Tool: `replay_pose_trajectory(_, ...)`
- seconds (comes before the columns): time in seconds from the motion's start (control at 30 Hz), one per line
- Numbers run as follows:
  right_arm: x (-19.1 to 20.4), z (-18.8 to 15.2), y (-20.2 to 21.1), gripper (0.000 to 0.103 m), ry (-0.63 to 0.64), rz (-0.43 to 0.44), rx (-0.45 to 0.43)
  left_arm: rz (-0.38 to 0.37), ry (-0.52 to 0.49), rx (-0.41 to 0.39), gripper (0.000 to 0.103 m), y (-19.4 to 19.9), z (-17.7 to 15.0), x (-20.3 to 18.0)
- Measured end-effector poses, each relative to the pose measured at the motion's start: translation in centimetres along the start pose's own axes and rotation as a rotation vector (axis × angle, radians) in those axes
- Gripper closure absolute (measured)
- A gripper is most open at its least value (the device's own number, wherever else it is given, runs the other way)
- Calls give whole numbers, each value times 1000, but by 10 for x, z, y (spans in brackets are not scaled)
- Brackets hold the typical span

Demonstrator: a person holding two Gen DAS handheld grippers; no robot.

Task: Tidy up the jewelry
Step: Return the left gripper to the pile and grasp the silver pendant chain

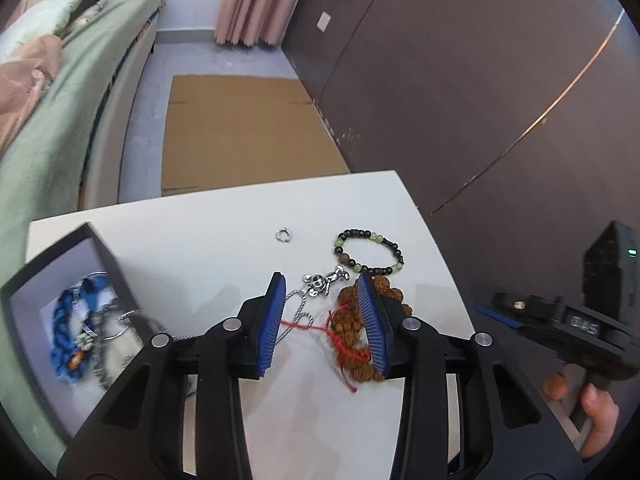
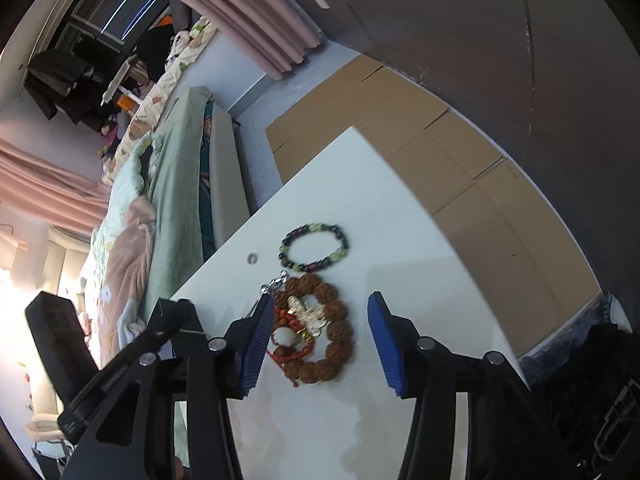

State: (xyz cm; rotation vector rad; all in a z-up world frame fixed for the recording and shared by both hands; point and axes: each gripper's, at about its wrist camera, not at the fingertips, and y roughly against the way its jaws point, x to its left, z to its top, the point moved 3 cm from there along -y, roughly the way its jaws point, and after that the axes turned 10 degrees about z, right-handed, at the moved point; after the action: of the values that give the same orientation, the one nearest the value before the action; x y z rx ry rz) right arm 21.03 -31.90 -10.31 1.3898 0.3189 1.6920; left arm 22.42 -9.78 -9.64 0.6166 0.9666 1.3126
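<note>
On the white table lies a brown seed bracelet with a gold charm, a white bead and red string. A silver chain with a charm lies just left of it. My left gripper is open above this pile, the chain and red string showing between its blue pads. My right gripper is open, and the seed bracelet lies between its fingers, untouched. Beyond lie a green-and-black bead bracelet and a small silver ring.
A black box at the table's left edge holds a blue braided bracelet and other jewelry. A hand holds the right gripper's body at the right. Flat cardboard covers the floor beyond, a bed stands left, a dark wall right.
</note>
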Motion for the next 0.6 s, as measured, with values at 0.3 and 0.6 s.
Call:
replay_pose_trajectory(0.3, -10, 12, 11, 54, -46, 45, -26, 72, -76, 82, 65, -42, 0, -24)
replay_pose_trajectory(0.6, -16, 18, 17, 54, -73, 68, -43, 151, -133, 131, 65, -68, -1, -32)
